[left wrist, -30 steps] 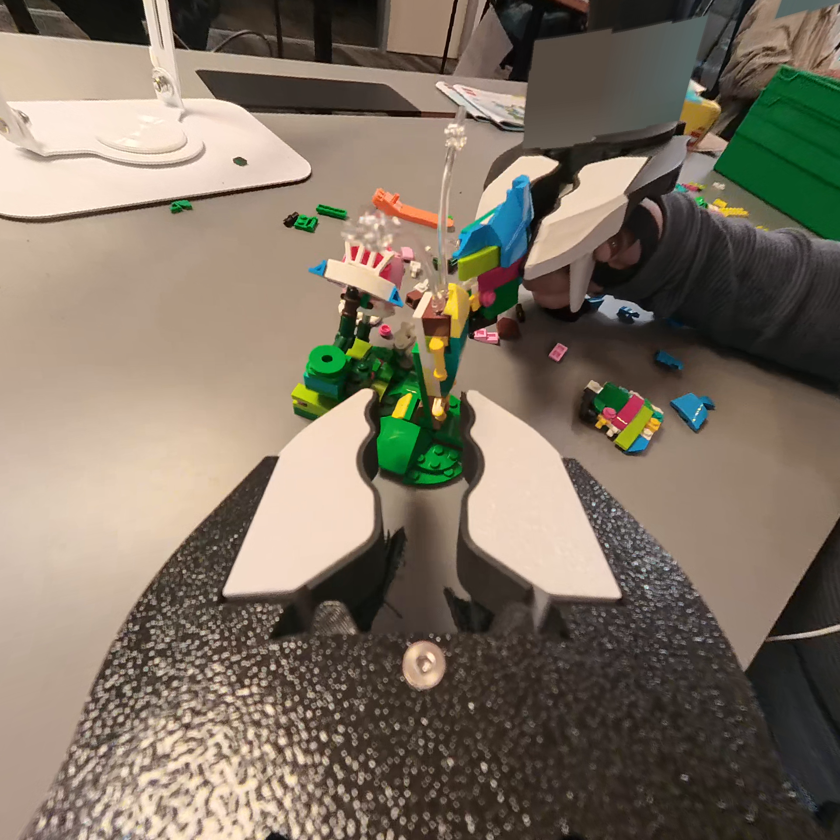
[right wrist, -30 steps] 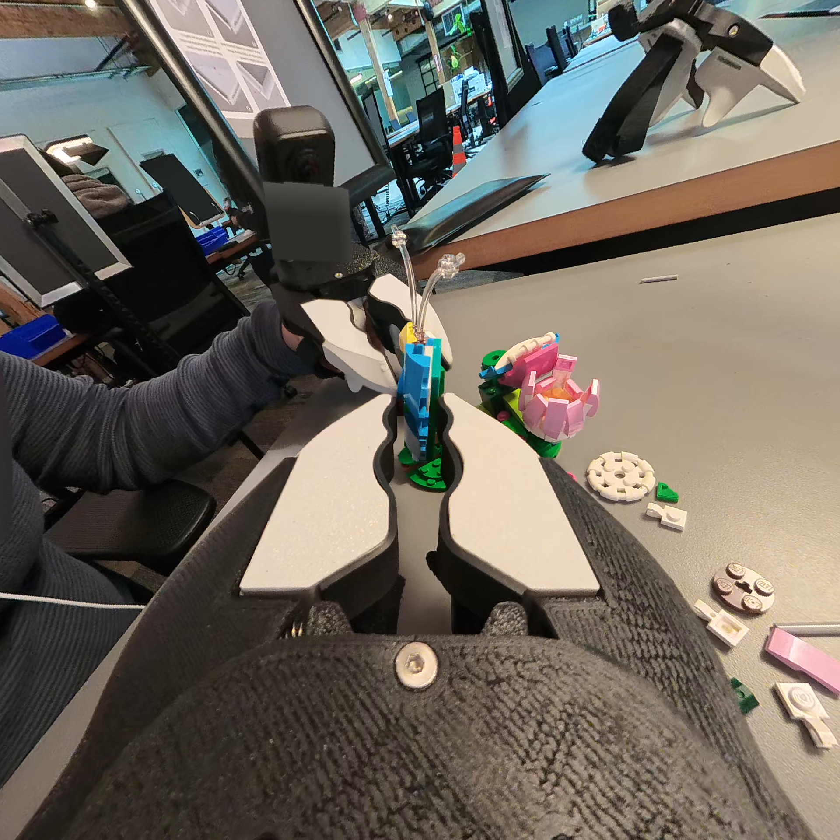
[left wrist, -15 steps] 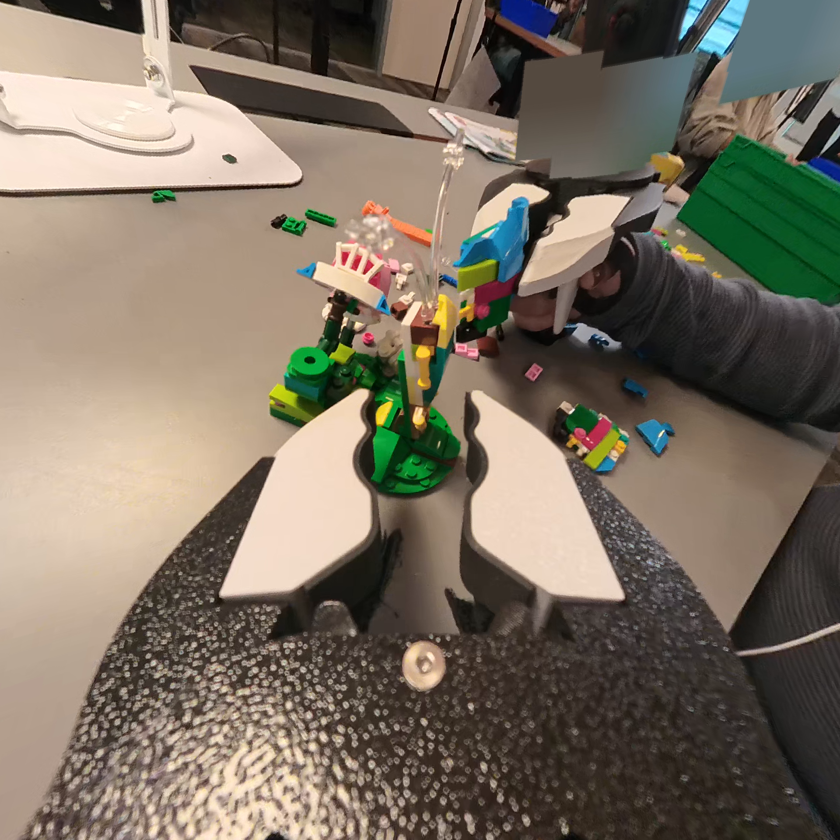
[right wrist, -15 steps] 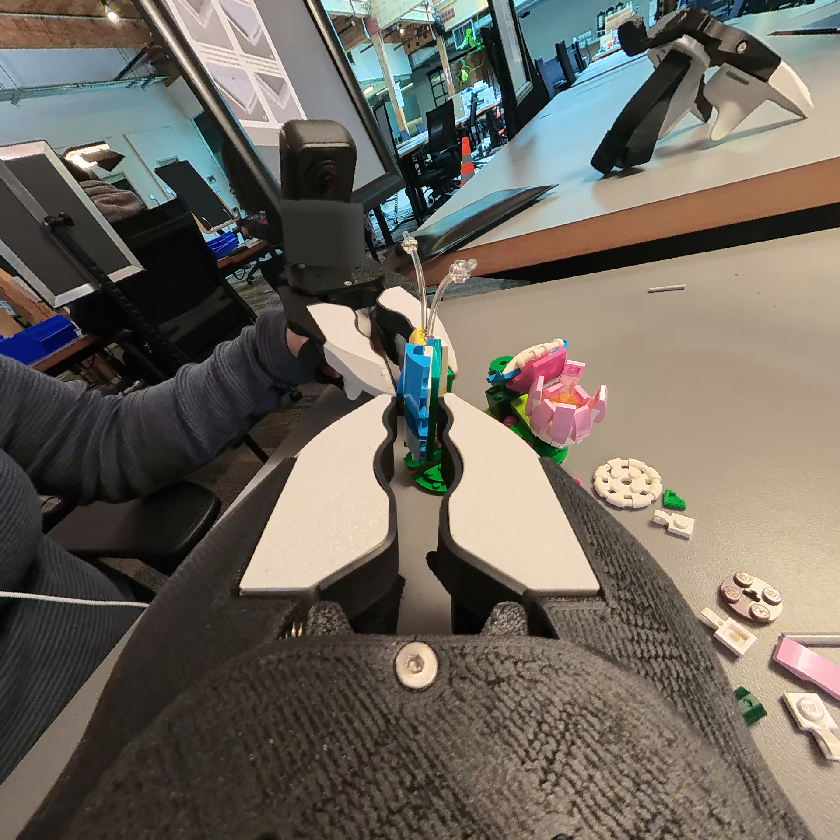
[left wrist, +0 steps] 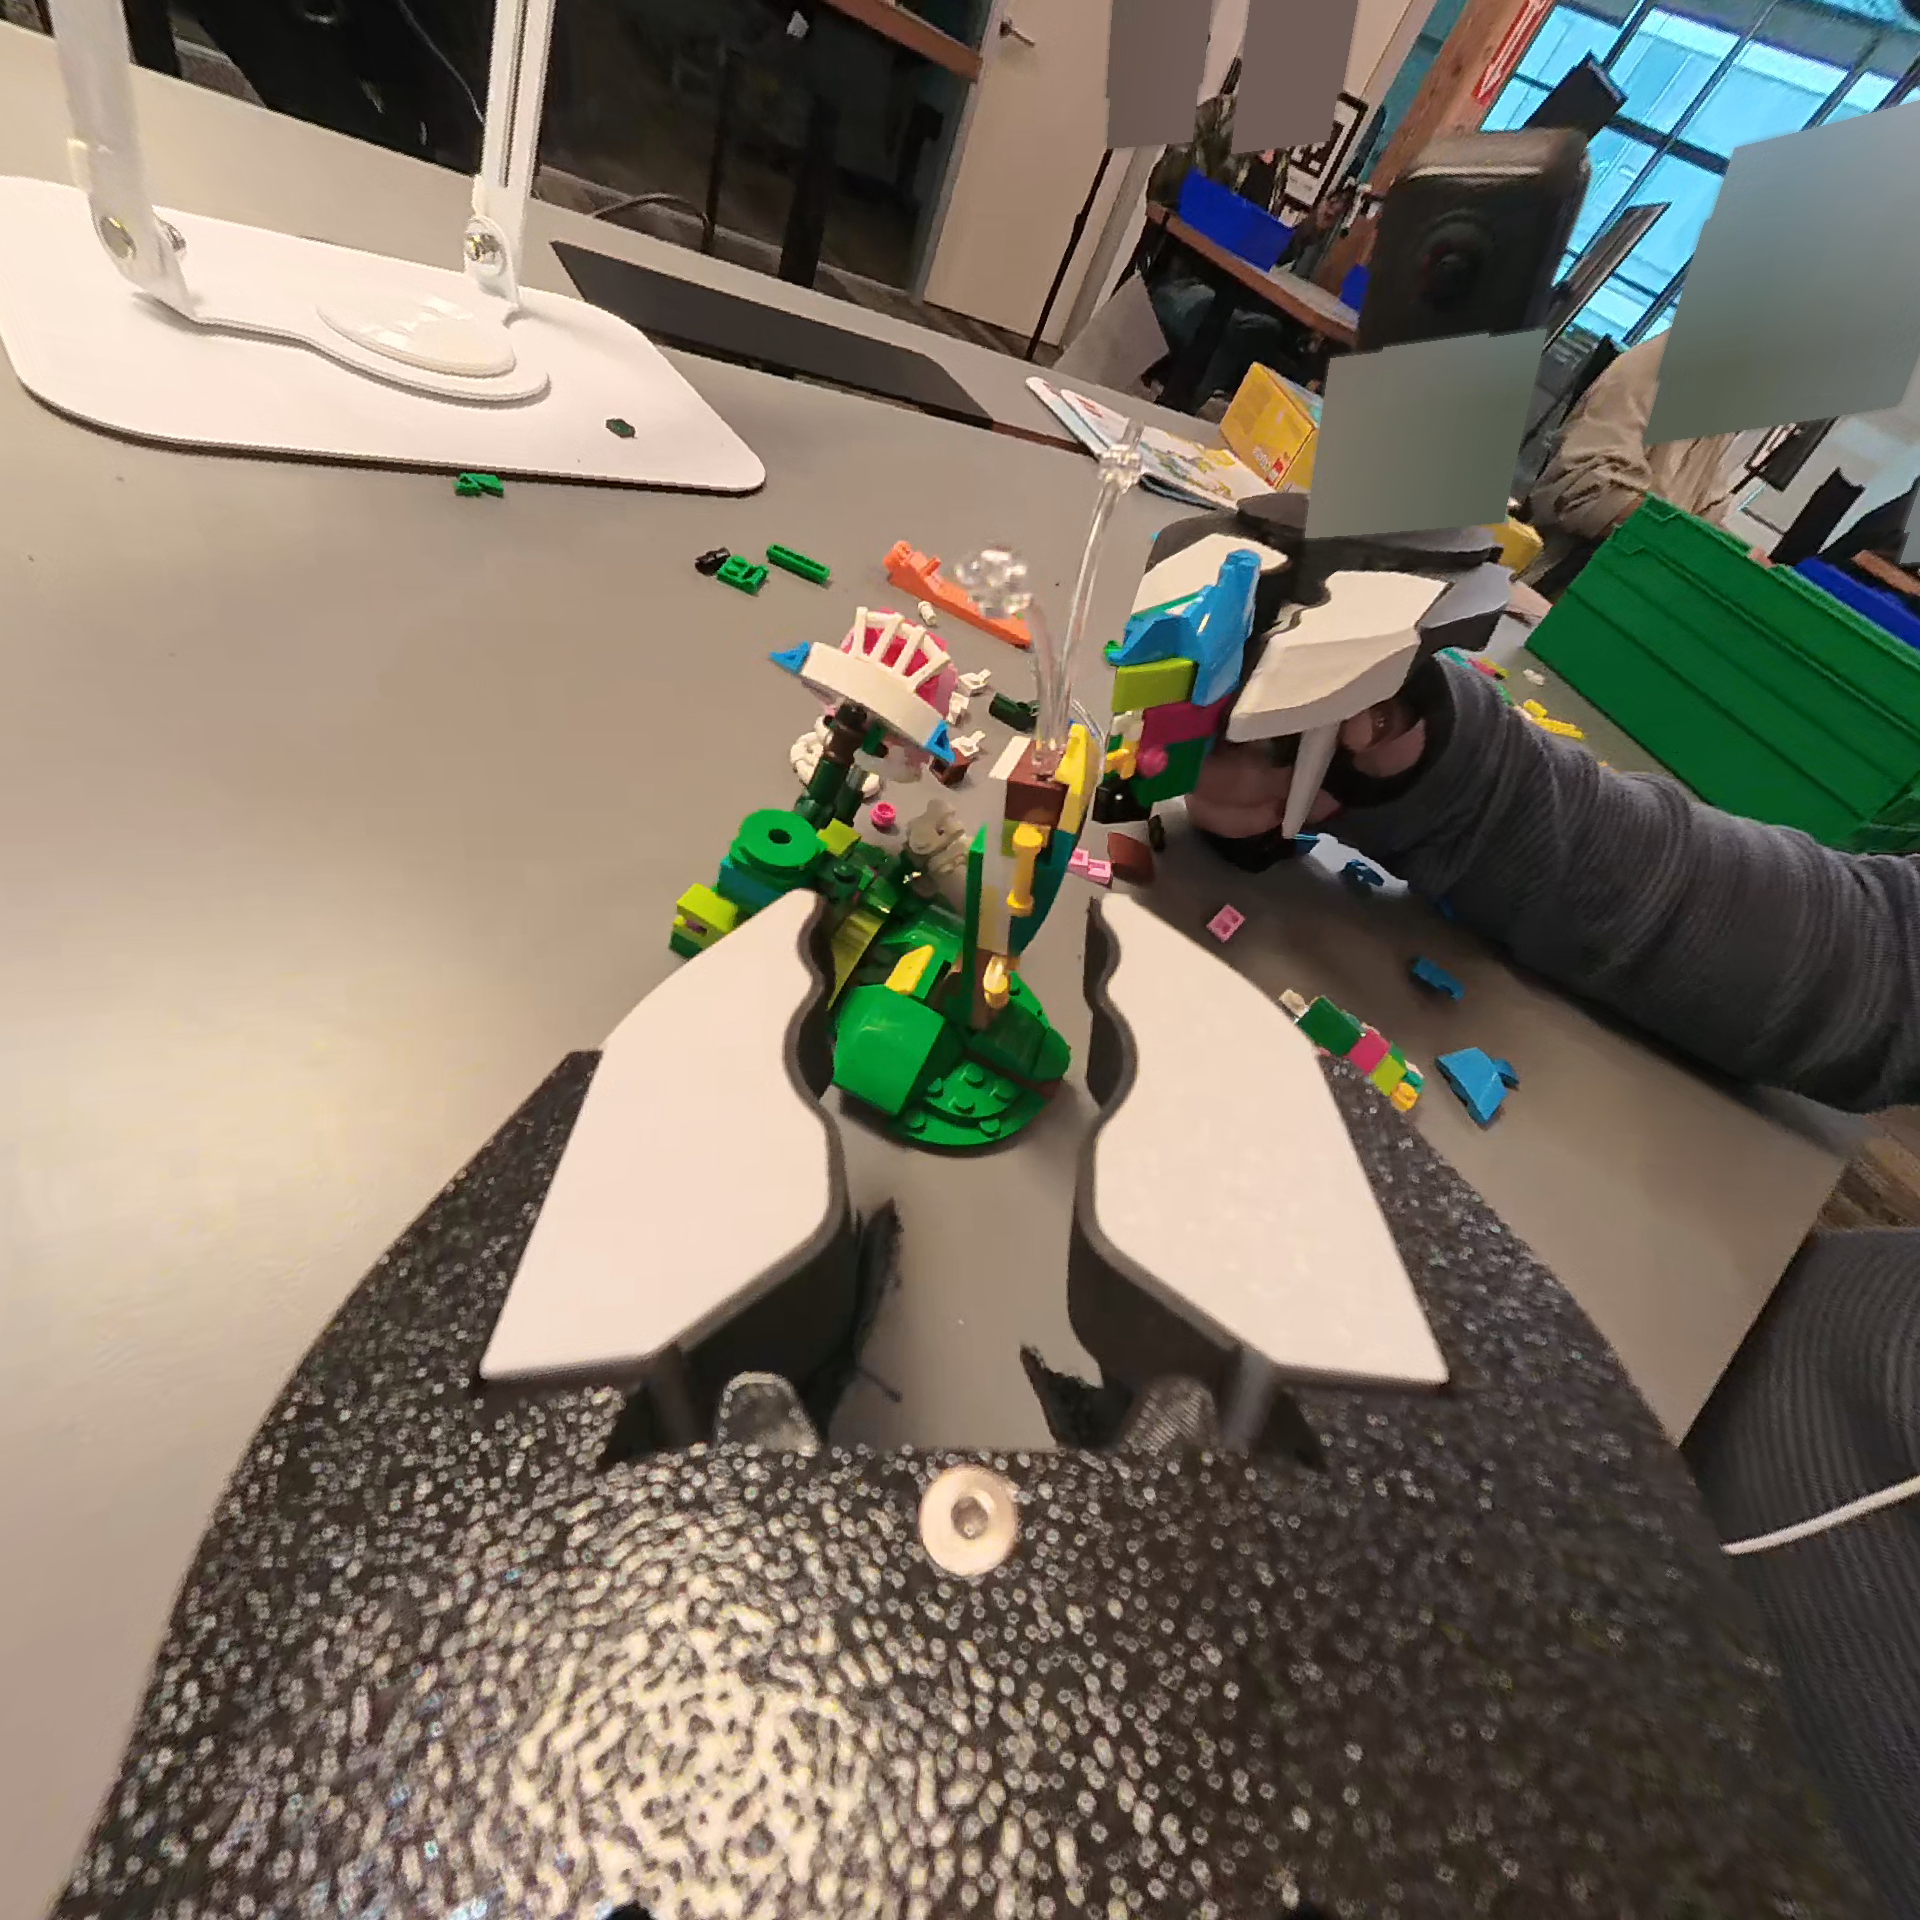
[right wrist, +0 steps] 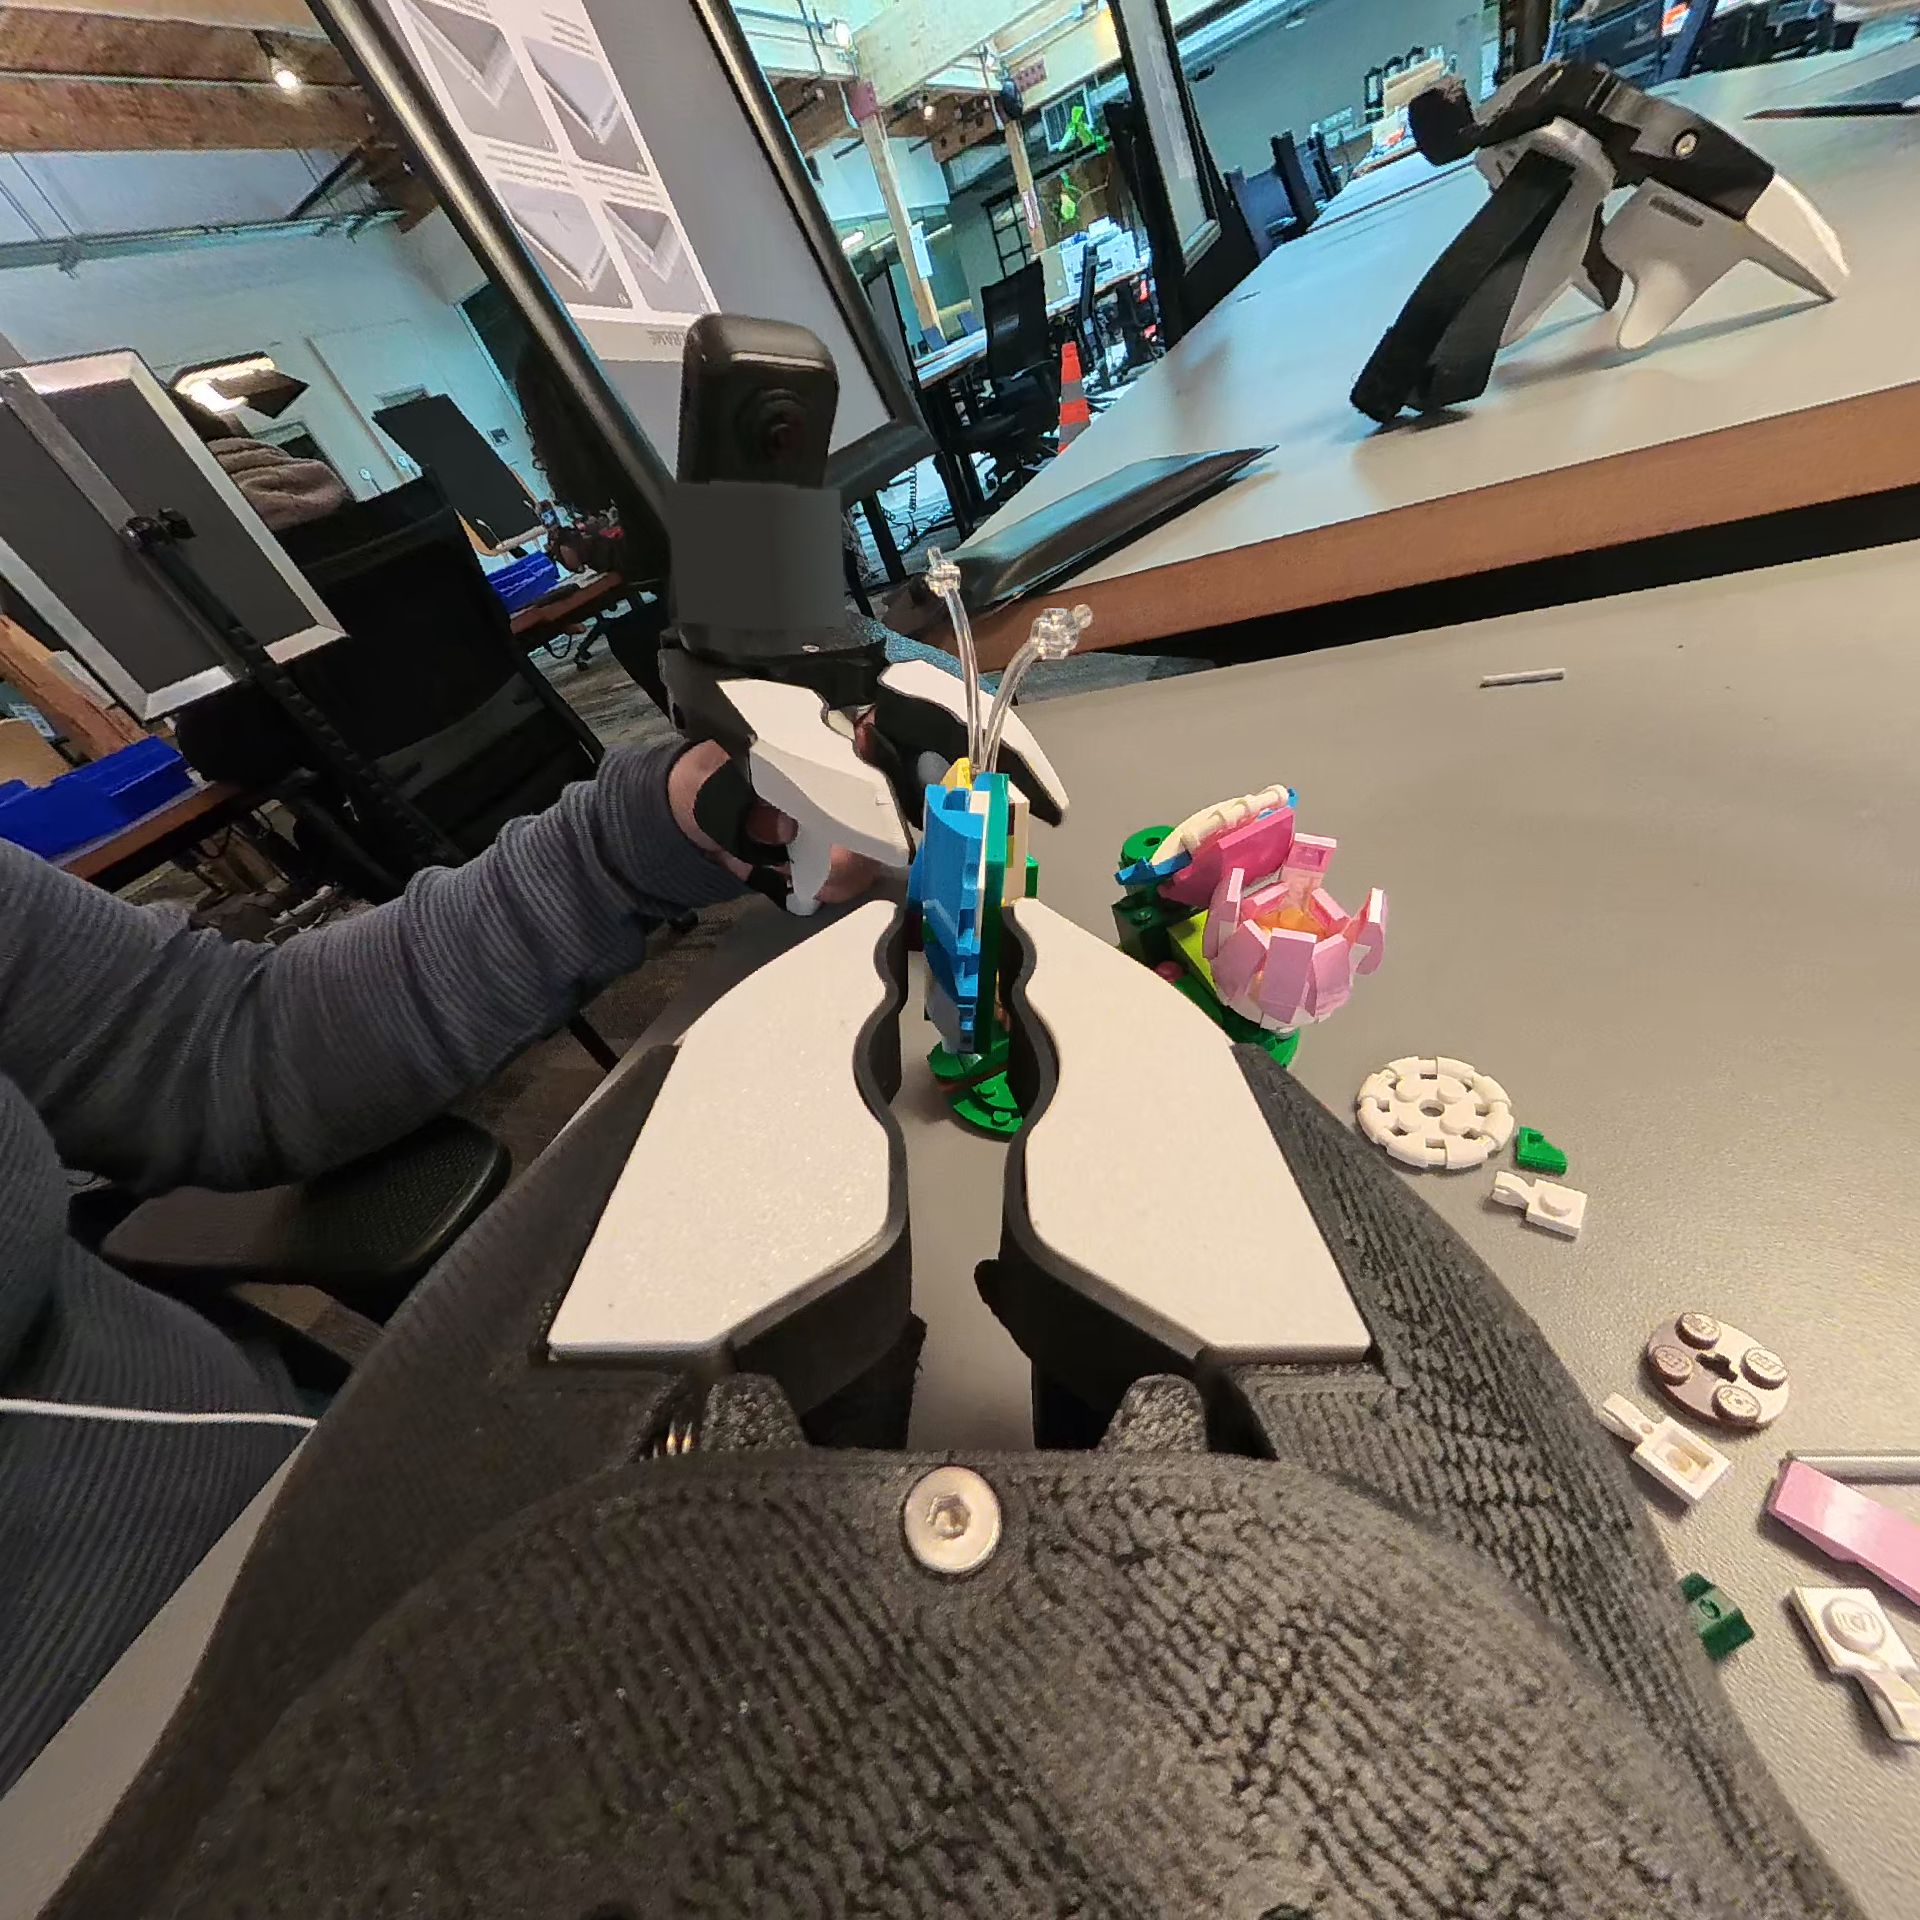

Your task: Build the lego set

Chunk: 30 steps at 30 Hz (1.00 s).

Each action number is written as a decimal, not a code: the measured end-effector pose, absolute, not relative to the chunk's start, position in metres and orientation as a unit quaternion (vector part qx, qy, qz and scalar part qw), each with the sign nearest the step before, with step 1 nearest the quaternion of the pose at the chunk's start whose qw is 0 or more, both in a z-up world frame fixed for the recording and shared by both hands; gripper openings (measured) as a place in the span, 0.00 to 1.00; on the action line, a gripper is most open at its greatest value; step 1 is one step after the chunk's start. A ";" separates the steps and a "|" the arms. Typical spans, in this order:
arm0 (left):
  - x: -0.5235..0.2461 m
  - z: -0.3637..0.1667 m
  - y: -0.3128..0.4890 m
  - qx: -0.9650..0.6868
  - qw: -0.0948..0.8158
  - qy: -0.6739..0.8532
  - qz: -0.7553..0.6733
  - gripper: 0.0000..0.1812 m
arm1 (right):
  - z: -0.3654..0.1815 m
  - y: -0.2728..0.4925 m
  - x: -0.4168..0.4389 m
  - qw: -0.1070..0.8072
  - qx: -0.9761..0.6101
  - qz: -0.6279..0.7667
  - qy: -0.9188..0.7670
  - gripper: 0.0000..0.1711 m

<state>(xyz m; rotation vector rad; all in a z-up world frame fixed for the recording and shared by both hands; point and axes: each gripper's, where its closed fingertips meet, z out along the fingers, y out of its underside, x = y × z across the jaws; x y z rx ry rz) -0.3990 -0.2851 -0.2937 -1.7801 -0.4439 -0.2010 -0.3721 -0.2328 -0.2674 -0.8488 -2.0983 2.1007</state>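
A lego model stands on a round green base (left wrist: 956,1070), with a butterfly body and clear antennae (left wrist: 1039,831) and a pink flower (left wrist: 894,675) behind it. My left gripper (left wrist: 951,935) is open, one finger on each side of the base. My right gripper (left wrist: 1262,644) is shut on a blue, lime and magenta wing piece (left wrist: 1174,675) and holds it upright beside the body. In the right wrist view the wing (right wrist: 951,894) sits between my right gripper's (right wrist: 956,925) fingers, above the green base (right wrist: 982,1101). The left gripper (right wrist: 914,769) is just behind, and the flower (right wrist: 1288,935) is to the right.
A second built wing (left wrist: 1356,1049), a blue piece (left wrist: 1475,1081) and an orange tool (left wrist: 935,592) lie on the grey table. A white stand base (left wrist: 364,343) is far left and a green bin (left wrist: 1745,665) far right. A white round plate (right wrist: 1434,1112), a grey round plate (right wrist: 1714,1366) and a pink plate (right wrist: 1849,1527) lie right. Tip to tip, the grippers are about 7 cm apart. The pink flower (left wrist: 894,675) is about 5 cm from my right fingertips.
My left gripper's jaws have spread wider around the green base and its view has tilted up. My right gripper still holds the wing next to the butterfly body.
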 end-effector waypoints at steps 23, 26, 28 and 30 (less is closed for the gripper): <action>-0.398 -0.290 -0.286 -0.763 0.612 -0.187 -0.088 0.23 | -0.269 -0.234 -0.372 0.023 -0.274 0.675 -0.685 0.08; -0.398 -0.290 -0.286 -0.763 0.612 -0.187 -0.090 0.22 | -0.269 -0.234 -0.372 0.023 -0.273 0.674 -0.686 0.08; -0.399 -0.290 -0.286 -0.762 0.612 -0.189 -0.092 0.22 | -0.270 -0.234 -0.372 0.023 -0.274 0.674 -0.686 0.08; -0.399 -0.290 -0.286 -0.762 0.613 -0.190 -0.094 0.22 | -0.270 -0.234 -0.372 0.022 -0.274 0.674 -0.686 0.08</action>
